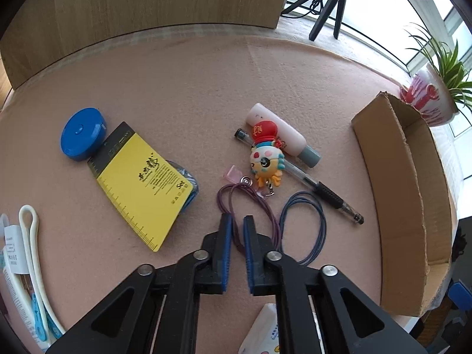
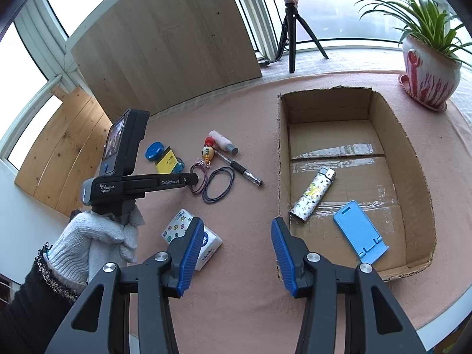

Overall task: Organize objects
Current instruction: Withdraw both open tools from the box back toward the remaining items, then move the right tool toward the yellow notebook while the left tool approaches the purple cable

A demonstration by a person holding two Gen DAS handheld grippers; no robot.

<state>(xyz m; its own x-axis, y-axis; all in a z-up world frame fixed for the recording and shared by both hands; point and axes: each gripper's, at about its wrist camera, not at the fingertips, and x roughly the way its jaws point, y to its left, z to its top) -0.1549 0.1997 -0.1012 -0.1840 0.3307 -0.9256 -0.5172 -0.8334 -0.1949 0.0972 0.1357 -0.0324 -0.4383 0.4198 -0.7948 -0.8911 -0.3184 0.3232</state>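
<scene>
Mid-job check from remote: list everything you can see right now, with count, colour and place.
cardboard box: 1, brown, right side of table
lighter: 1, white patterned, inside box
phone stand: 1, light blue, inside box
pen: 1, clear and black, mid-table
bottle: 1, pink with grey cap, beside pen
cartoon keychain: 1, red and orange, lying over pen
purple cord: 1, at left gripper tips
blue cord: 1, loop right of purple cord
tape measure: 1, blue, left
yellow card: 1, beside tape measure
tissue pack: 1, white, near right gripper
potted plant: 1, green, far right
left gripper: nearly closed around purple cord
right gripper: open, empty
gloved hand: 1, white glove, holds left gripper
</scene>
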